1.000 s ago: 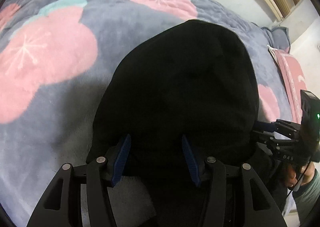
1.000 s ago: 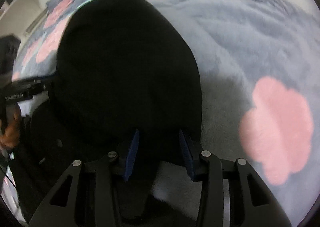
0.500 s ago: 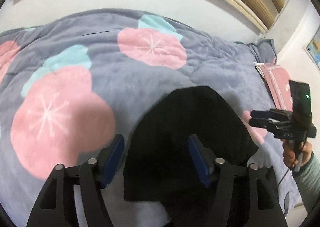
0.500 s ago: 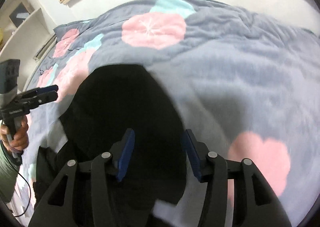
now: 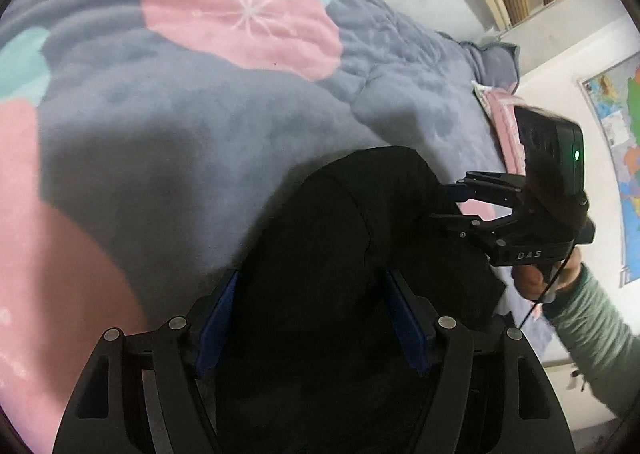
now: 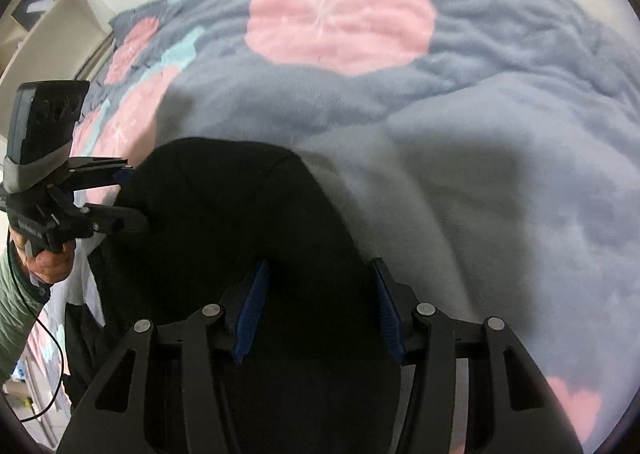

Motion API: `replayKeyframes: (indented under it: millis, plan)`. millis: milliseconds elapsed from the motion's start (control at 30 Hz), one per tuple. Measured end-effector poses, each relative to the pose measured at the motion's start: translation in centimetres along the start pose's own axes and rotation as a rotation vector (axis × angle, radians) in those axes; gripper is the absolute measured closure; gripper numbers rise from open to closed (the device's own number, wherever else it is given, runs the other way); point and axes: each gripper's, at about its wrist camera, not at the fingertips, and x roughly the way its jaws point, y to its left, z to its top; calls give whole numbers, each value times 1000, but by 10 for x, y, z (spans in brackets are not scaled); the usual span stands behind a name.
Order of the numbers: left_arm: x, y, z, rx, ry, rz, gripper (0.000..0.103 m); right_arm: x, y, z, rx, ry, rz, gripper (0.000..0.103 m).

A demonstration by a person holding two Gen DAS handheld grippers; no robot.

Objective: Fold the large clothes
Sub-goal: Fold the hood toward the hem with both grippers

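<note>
Black garment (image 5: 344,238) lying bunched on a bed covered by a grey blanket (image 5: 192,126) with pink flowers. Left hand-held gripper (image 5: 312,318) — jaws wide, having just been opening, cloth lying between the blue pads but apparently not pinched. Right hand-held gripper (image 6: 318,306) likewise part open over the garment's near edge, its jaws having opened within the last second. Both point steeply downward, probably because the cloth has been laid down for the next fold.

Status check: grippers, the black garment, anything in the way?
Left gripper and right gripper both open, jaws just widened, nothing gripped. Black garment lies bunched on the blanket. Nothing in the way.
</note>
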Motion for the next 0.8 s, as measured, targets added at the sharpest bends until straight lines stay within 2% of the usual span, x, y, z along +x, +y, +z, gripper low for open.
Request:
replayKeyframes:
  millis: [33,67,100,133,167,233,367,500,700,800]
  plan:
    - [1,-4,-1,13,-7,6,39,4,0,1,3,8,10,48]
    - [0,-9,-4,38,-16,12,65,4,1,1,-1,9,18,54]
    - [-4,-14,-8,55,-23,0,80,-1,5,-2,-24,-7,23,79]
    - [-9,-17,-10,68,-37,-2,82,-4,9,-3,-42,-18,19,86]
    - [-18,-23,-14,89,-57,-6,86,-12,17,-8,-76,-38,-6,88]
    - [-38,-40,-25,128,-88,-4,87,-29,32,-18,-125,-73,-46,91]
    - [-84,-78,-53,201,-137,11,88,-81,71,-50,-186,-162,-88,92]
    - [-128,-122,-96,263,-171,28,88,-134,104,-90,-203,-237,-105,92]
    - [-175,-179,-172,311,-200,60,88,-195,170,-168,-271,-295,-174,92]
    - [-189,-195,-210,305,-212,39,88,-218,202,-218,-283,-315,-188,93]
